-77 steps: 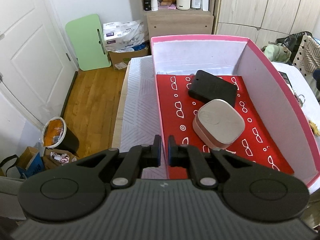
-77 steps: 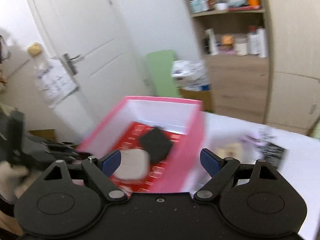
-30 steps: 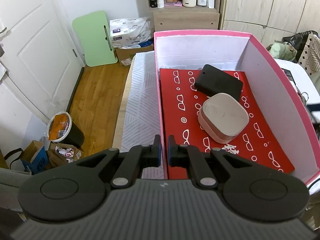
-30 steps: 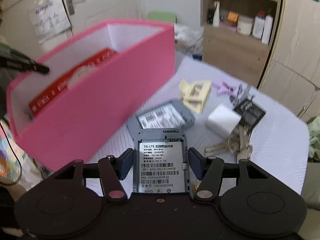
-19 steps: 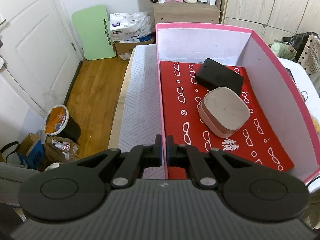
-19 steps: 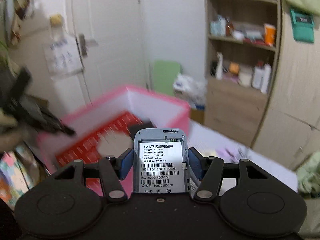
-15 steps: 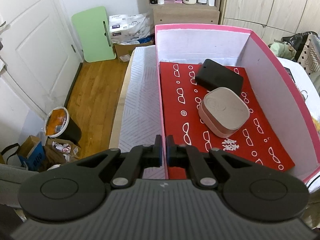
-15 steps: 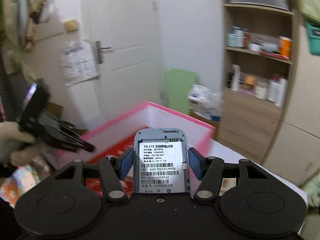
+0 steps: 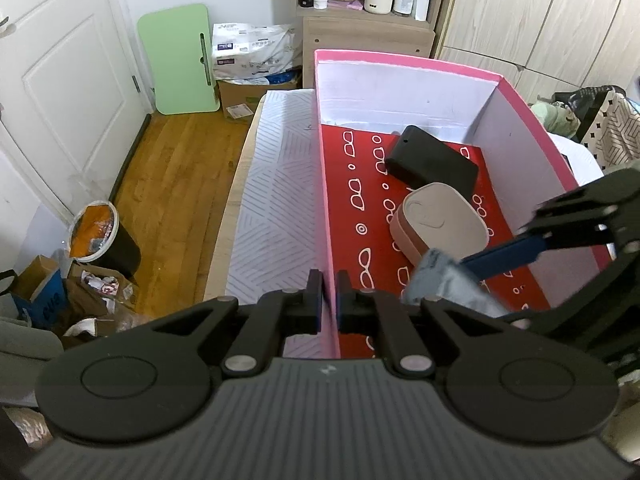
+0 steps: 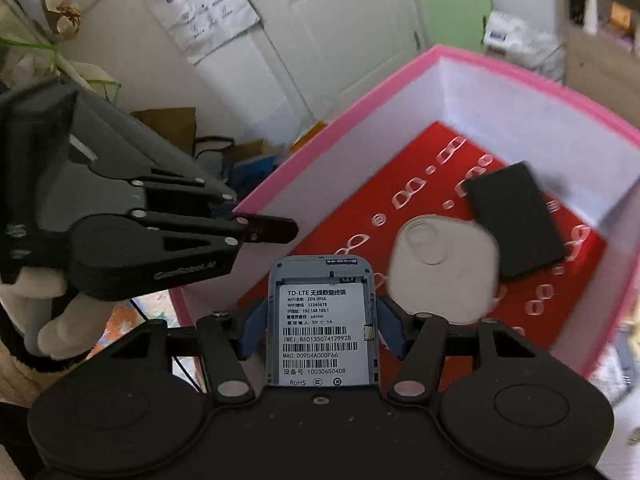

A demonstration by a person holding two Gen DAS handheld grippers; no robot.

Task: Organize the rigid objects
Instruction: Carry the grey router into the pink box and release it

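Left wrist: left gripper (image 9: 329,294) jaws pinch pink box (image 9: 326,216) wall.

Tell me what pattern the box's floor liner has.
Red with small white eyeglass and circle shapes, on the floor liner of the pink box; clearest in the left wrist view.

Handheld tongs, both units: matte black plastic bodies

Left tongs (image 9: 329,307): ribbed grey top plate, two round black discs, silver pivot screws, dark pads. Right tongs (image 10: 321,330): same black linkage, silver pivot screws, blue pads (image 10: 251,330); the left unit's side carries faint raised lettering
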